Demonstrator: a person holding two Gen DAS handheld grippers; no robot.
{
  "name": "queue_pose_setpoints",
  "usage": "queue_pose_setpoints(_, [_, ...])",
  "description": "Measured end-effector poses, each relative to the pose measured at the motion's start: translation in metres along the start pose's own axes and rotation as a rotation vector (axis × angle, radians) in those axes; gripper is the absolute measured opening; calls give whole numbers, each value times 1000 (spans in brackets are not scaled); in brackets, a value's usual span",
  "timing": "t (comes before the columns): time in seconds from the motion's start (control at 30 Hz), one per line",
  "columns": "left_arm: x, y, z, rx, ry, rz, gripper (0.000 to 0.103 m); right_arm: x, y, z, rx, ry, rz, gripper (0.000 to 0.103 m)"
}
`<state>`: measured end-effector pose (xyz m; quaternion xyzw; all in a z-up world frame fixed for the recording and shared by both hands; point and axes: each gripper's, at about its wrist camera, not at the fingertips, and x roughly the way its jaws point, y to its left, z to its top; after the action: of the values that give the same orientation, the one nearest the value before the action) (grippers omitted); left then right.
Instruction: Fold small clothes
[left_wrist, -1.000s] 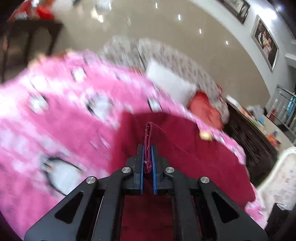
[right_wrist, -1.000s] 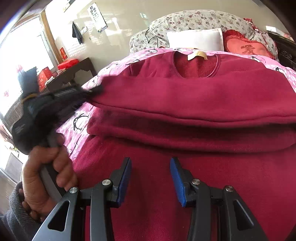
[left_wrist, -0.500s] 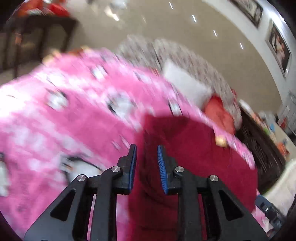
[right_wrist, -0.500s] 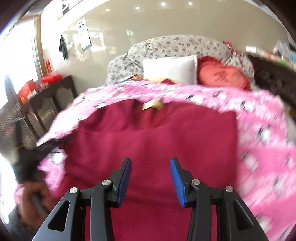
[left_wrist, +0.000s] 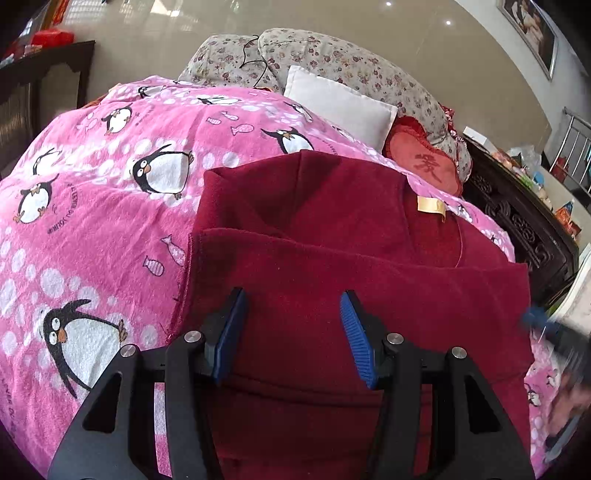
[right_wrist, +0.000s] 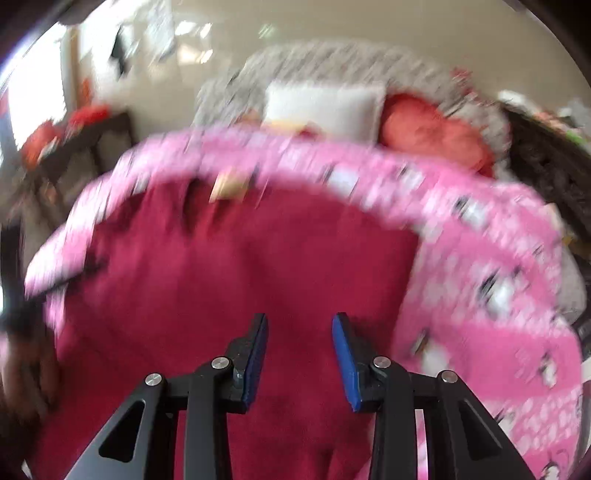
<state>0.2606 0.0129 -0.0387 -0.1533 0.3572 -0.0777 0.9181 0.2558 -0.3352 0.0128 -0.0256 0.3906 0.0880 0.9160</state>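
Note:
A dark red fleece top (left_wrist: 332, 280) lies folded on the bed, its lower part laid up over the chest and a tan neck label (left_wrist: 430, 205) showing. My left gripper (left_wrist: 291, 325) hovers over the fold's near left part; its jaws are opening and hold nothing. My right gripper (right_wrist: 300, 352) hangs above the same top (right_wrist: 240, 277) in a blurred view. Its jaws are closing with only air between the blue pads (right_wrist: 345, 356). The right gripper (left_wrist: 550, 328) also shows as a blur at the left wrist view's right edge.
A pink penguin blanket (left_wrist: 110, 206) covers the bed. At its head lie a white pillow (left_wrist: 340, 107), a red cushion (left_wrist: 424, 166) and floral pillows (left_wrist: 332, 59). A dark carved cabinet (left_wrist: 517, 221) stands on the right, a dark side table (left_wrist: 44, 74) on the left.
My left gripper let go of the red fabric edge, opened wide and drew back. My right gripper lifted away from the top, and its jaws narrowed a little.

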Motion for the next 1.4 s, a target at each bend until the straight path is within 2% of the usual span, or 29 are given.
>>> queue_pose_setpoints(0.07, [-1,0,-1,10,0,3,55,10,-9,18,74,-27,-34,36])
queue_pose_setpoints(0.17, [-4,0,-3,4,-2,-8,55,53,-23,21,135,83,-108,36])
queue_pose_setpoints(0.2, [-4,-3,-3,7,-3,-7,55,55,-27,19,171,86,-122,36])
queue_pose_setpoints(0.27, [-3,-7,-1,11,-2,3,55,30,-15,21,200,44,-159,36])
queue_pose_setpoints(0.33, [-2,-10,-1,18,-2,19,56,-3,8,16,186,-35,-127,37])
queue_pose_setpoints(0.37, [-3,-13,-1,30,5,19,58,-23,27,7,157,-80,-83,37])
queue_pose_setpoints(0.43, [-23,-17,-5,52,38,4,58,-42,57,-15,106,-76,-25,37])
queue_pose_setpoints(0.47, [-40,-16,-9,42,29,-25,58,-45,66,-25,95,-60,-3,37])
queue_pose_setpoints(0.5, [-70,-12,-18,35,0,-79,58,-46,77,-43,90,-29,25,37])
queue_pose_setpoints(0.53, [-89,-8,-25,39,-22,-98,58,-44,83,-54,95,-12,31,37])
queue_pose_setpoints(0.6, [-127,5,-45,38,-68,-79,70,-41,94,-84,128,0,-1,37])
queue_pose_setpoints(0.7, [-158,25,-76,10,-90,-47,74,-28,106,-104,103,29,-66,37])
queue_pose_setpoints(0.87, [-189,39,-108,22,-128,-16,74,-14,109,-111,73,64,-100,38])
queue_pose_setpoints(1.0, [-227,52,-132,77,-255,24,74,-12,114,-110,36,71,-133,40])
queue_pose_setpoints(1.07, [-245,56,-147,136,-350,85,74,-11,111,-109,41,68,-126,40])
queue_pose_setpoints(1.17, [-254,62,-163,176,-421,142,74,-11,107,-109,71,62,-92,41])
queue_pose_setpoints(1.27, [-248,65,-178,169,-412,147,74,-12,104,-108,90,59,-68,41])
queue_pose_setpoints(1.4, [-246,52,-185,243,-421,148,74,-12,102,-107,97,54,-58,42])
